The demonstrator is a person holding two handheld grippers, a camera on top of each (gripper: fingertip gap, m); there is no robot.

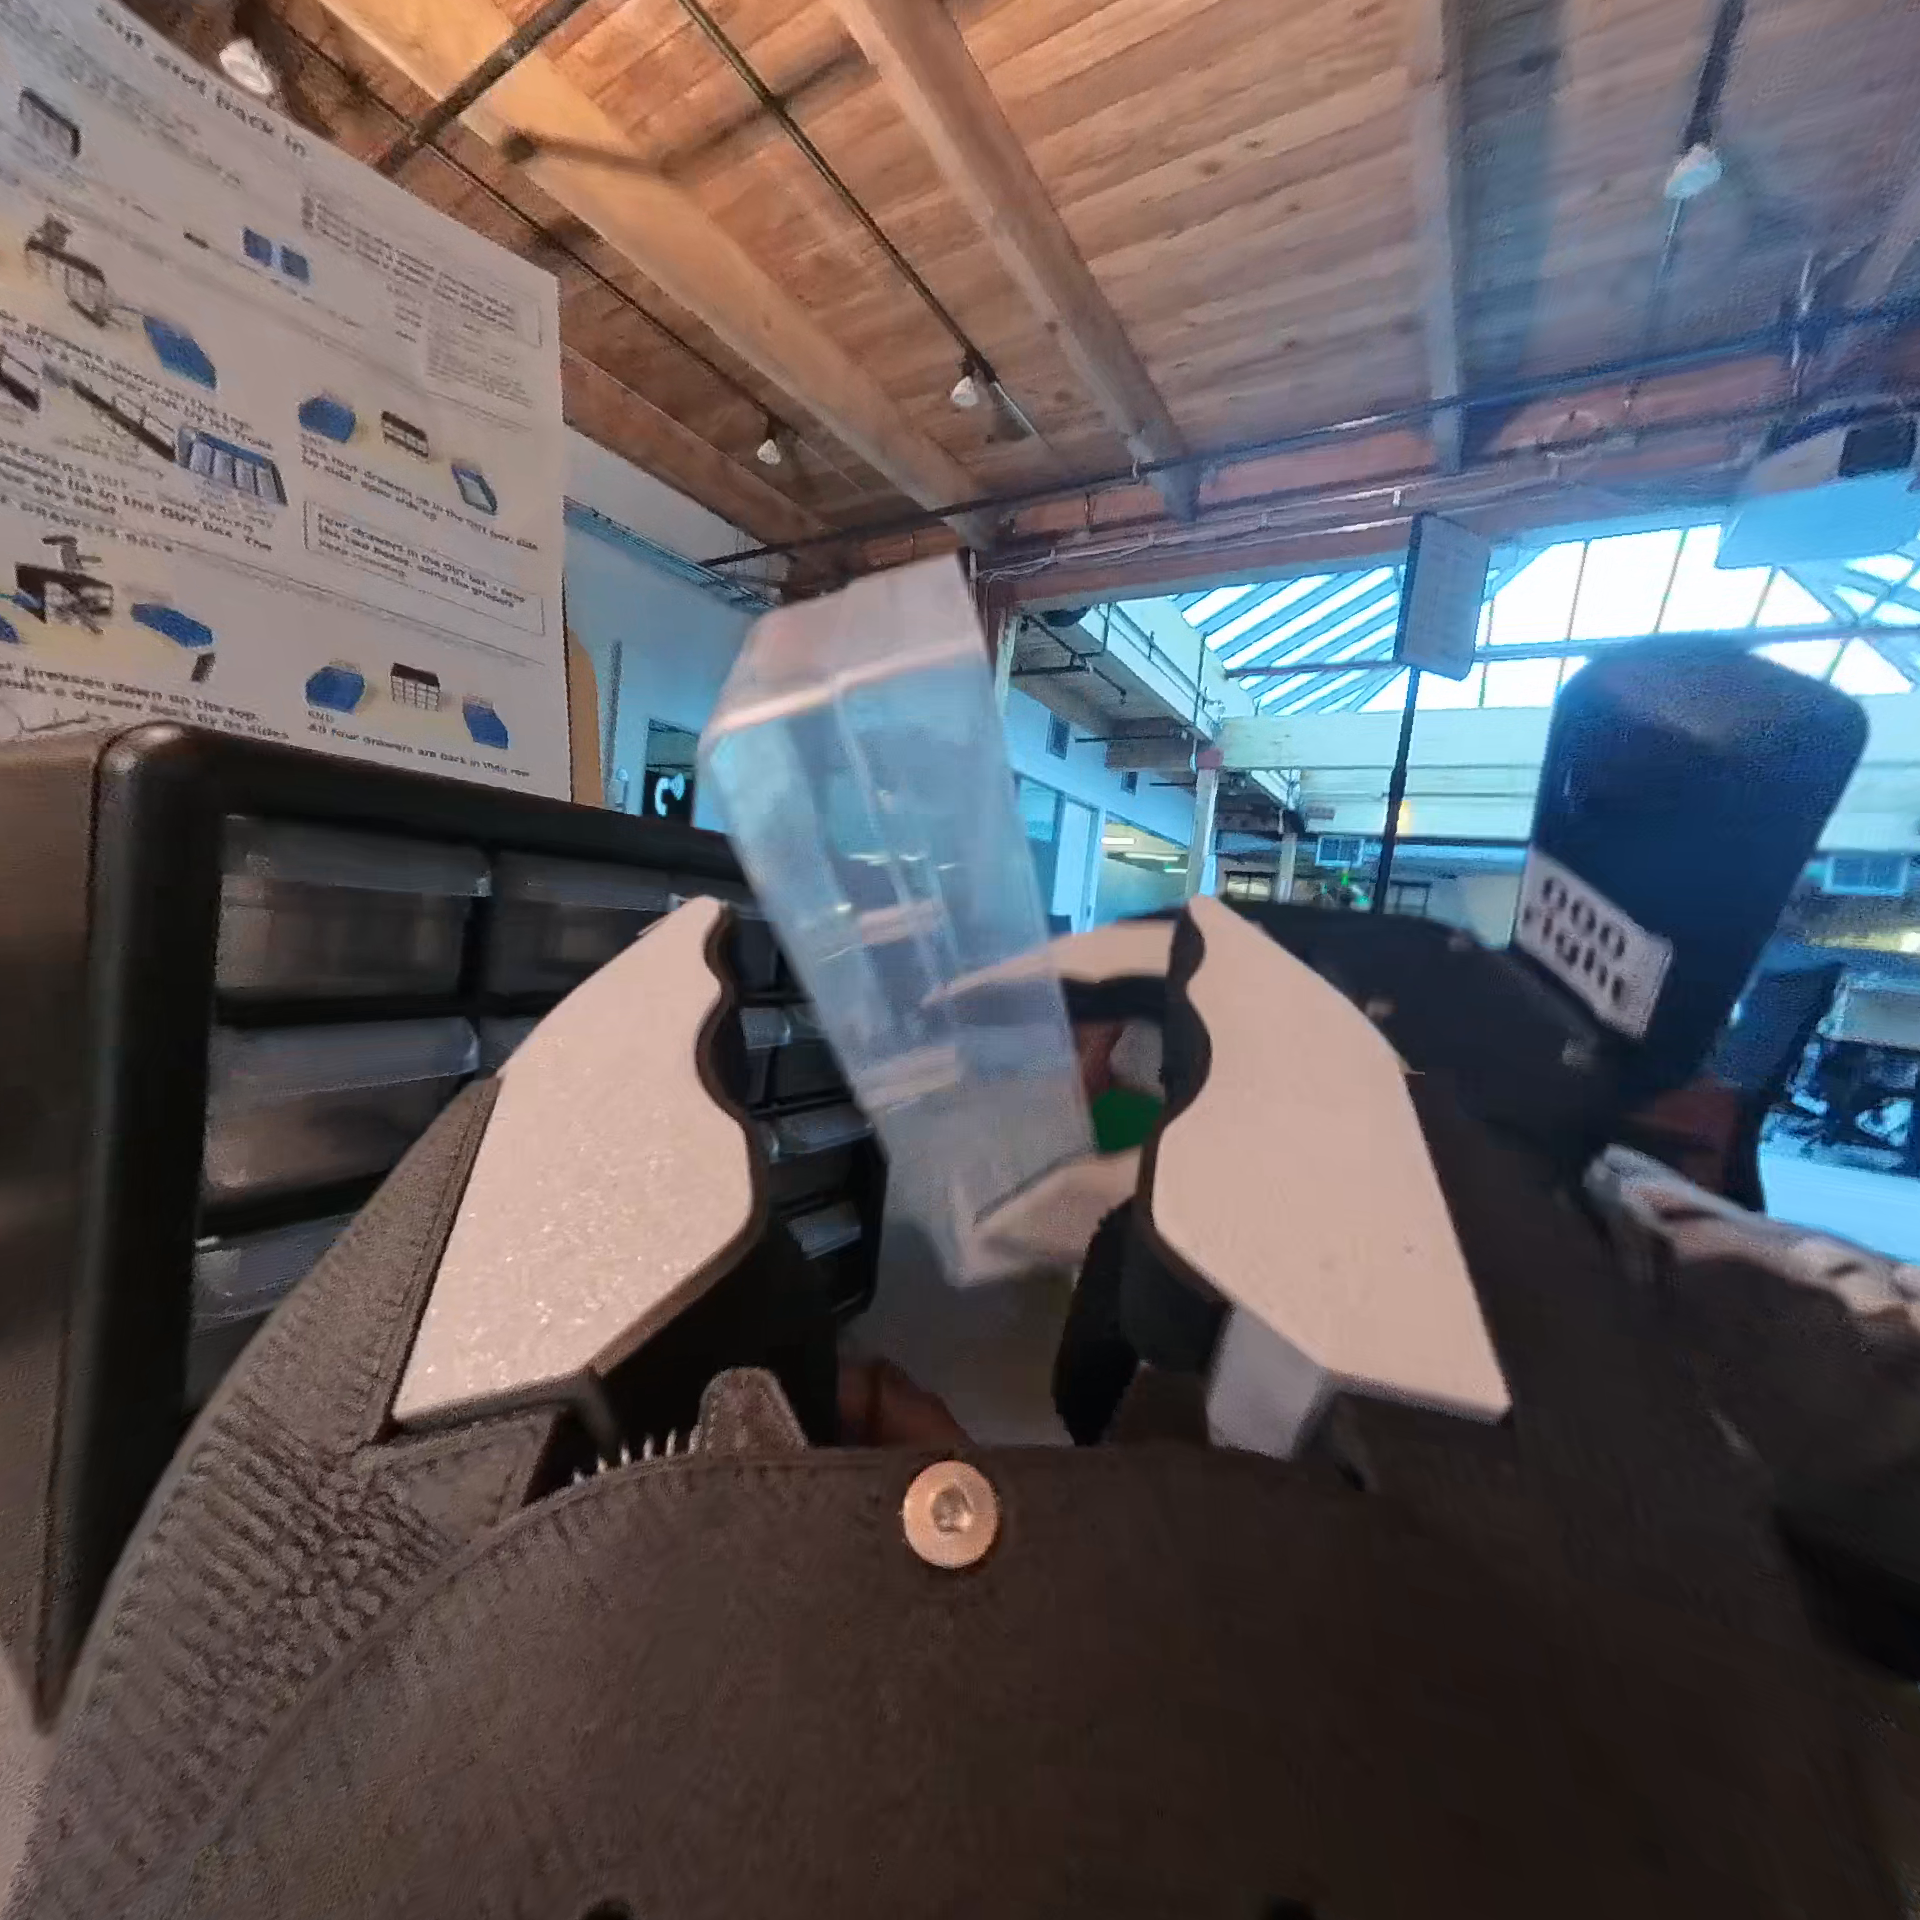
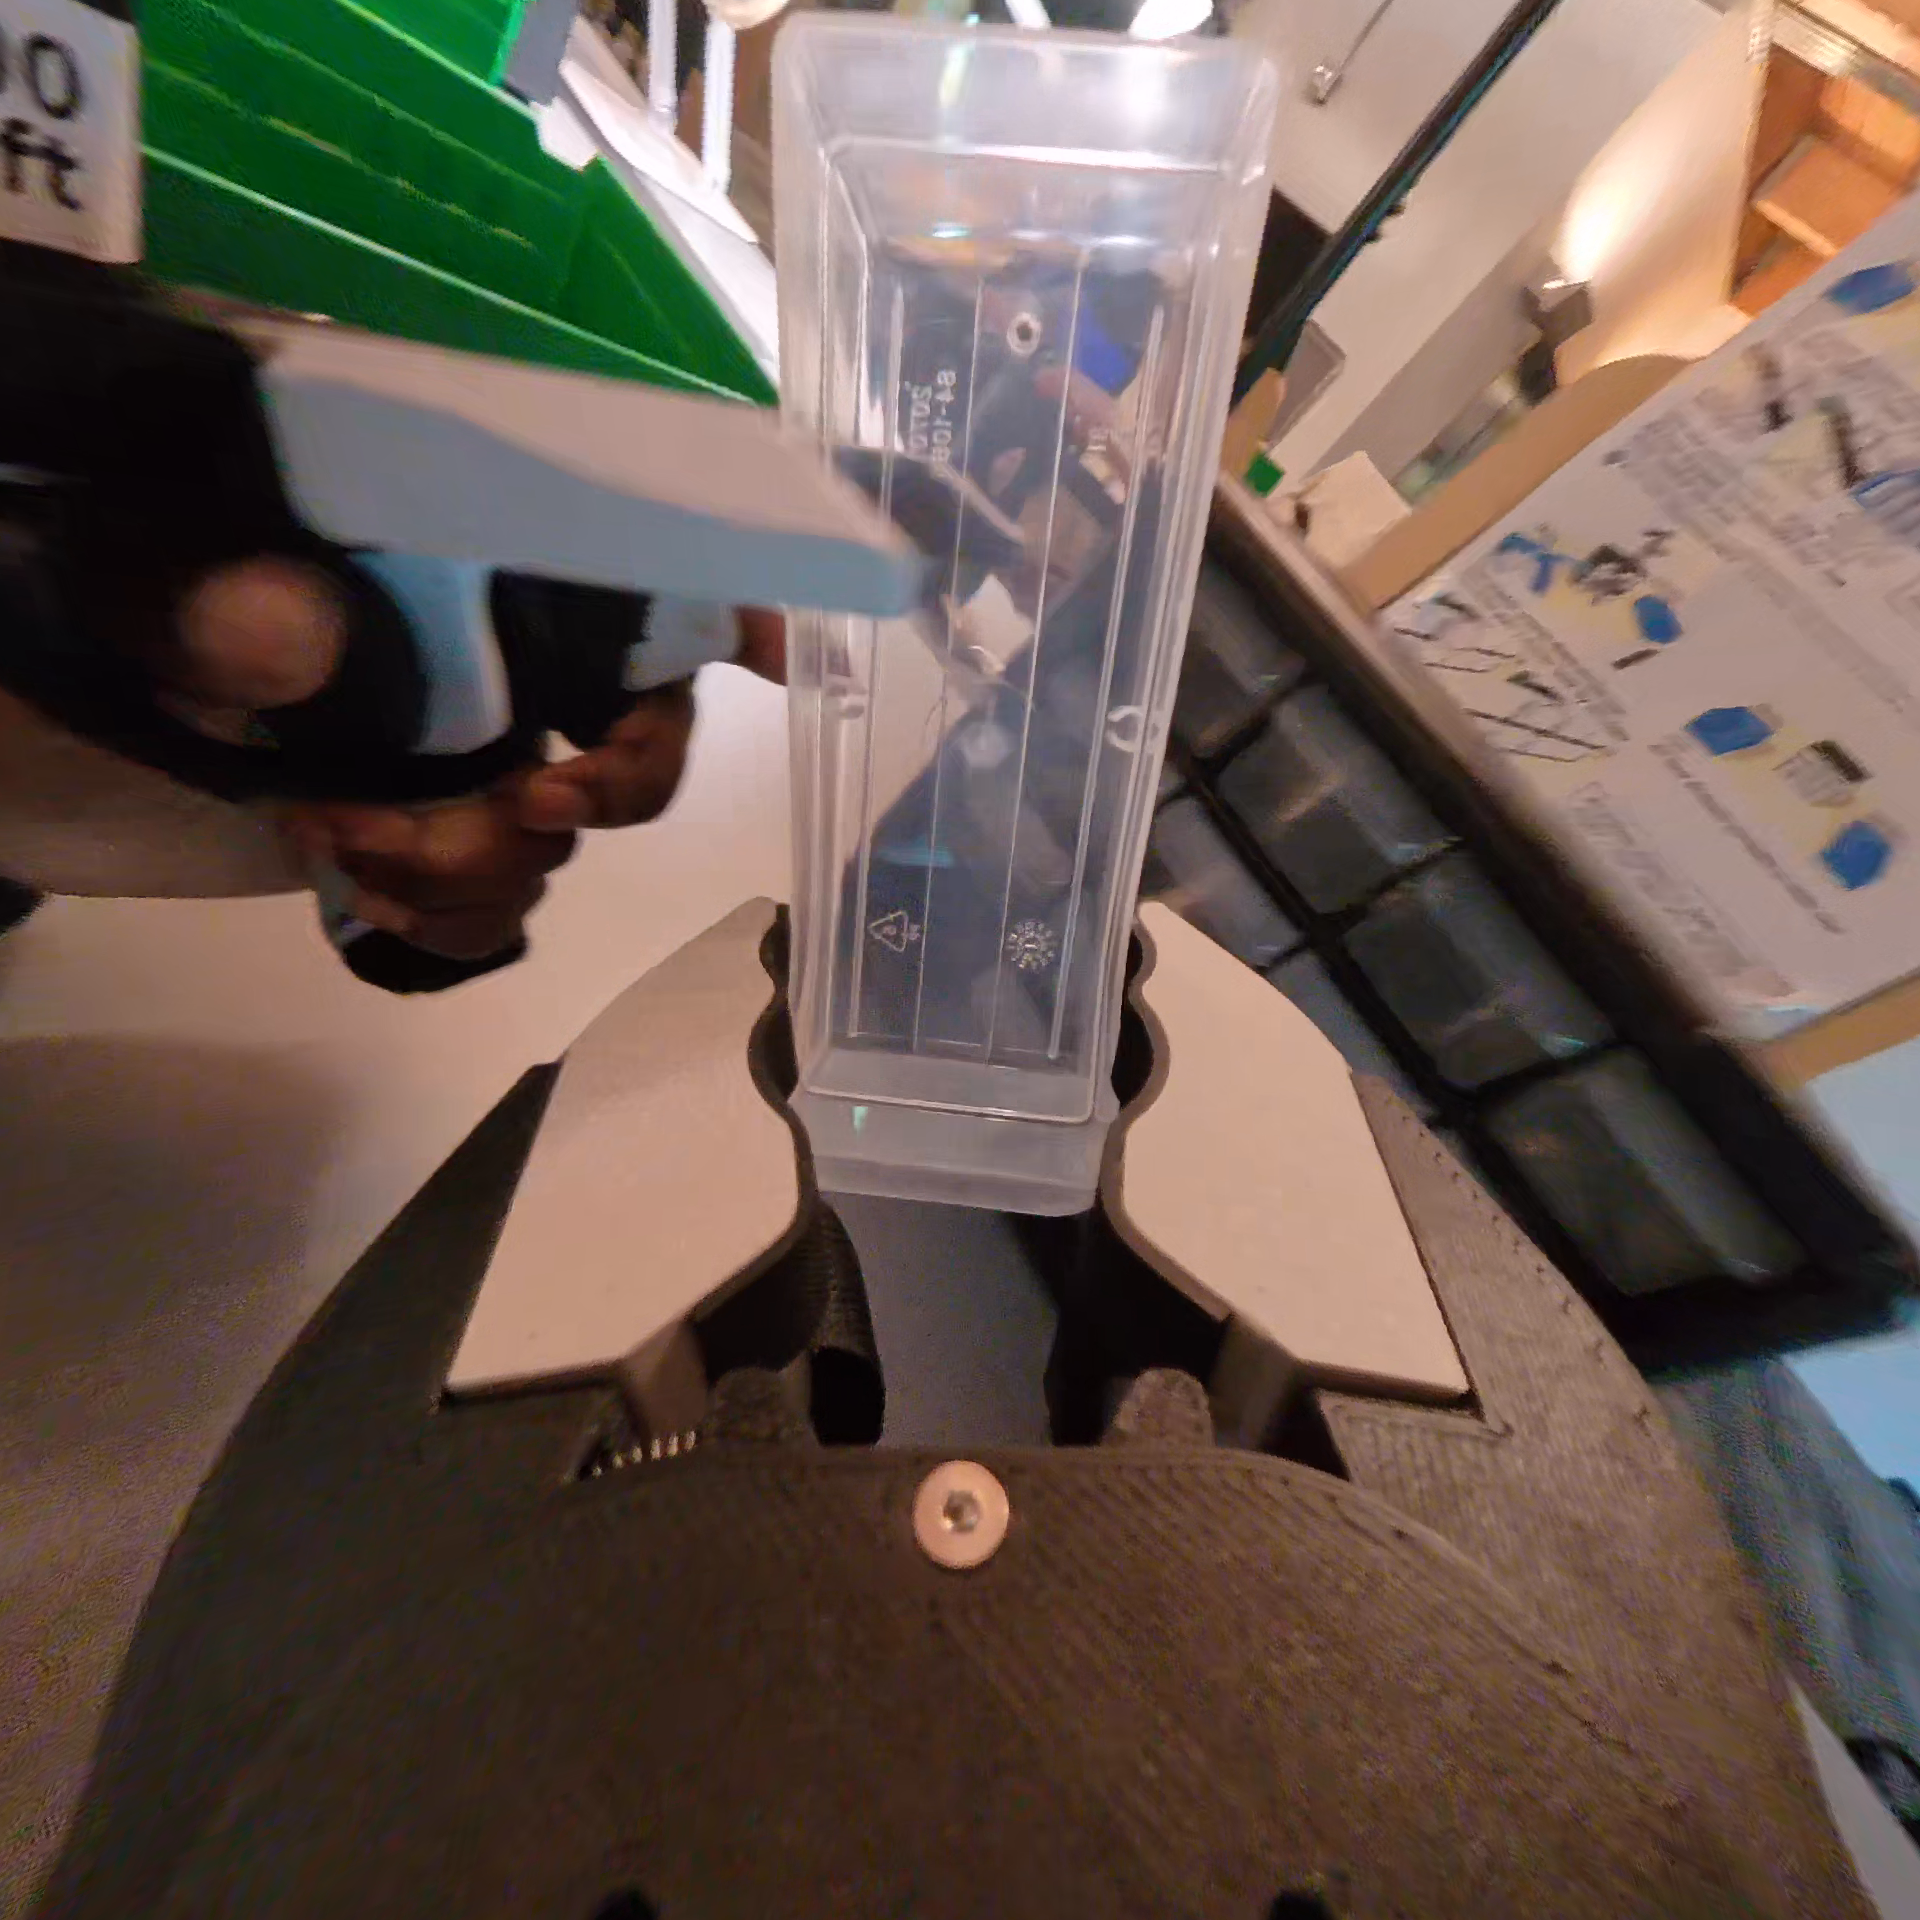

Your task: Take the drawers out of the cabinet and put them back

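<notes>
Right wrist view: clear drawer (image 2: 997, 623) clamped at one end by the right gripper (image 2: 951, 1039), held aloft near the cabinet (image 2: 1455, 935); left gripper (image 1: 951, 1029) spread wide, empty; drawer best levelled and squared before being slid in.

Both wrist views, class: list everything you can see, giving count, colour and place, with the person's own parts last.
clear drawer: one, transparent, held aloft by its end
cabinet: one, black, left of left view, grey drawers inside
poster: one, white with blue pictures, behind cabinet
green bin: one, upper left of right view
table: one, pale, below
right gripper: shut on drawer
left gripper: fingers apart around drawer
hand: one, gripping left gripper's handle
</notes>
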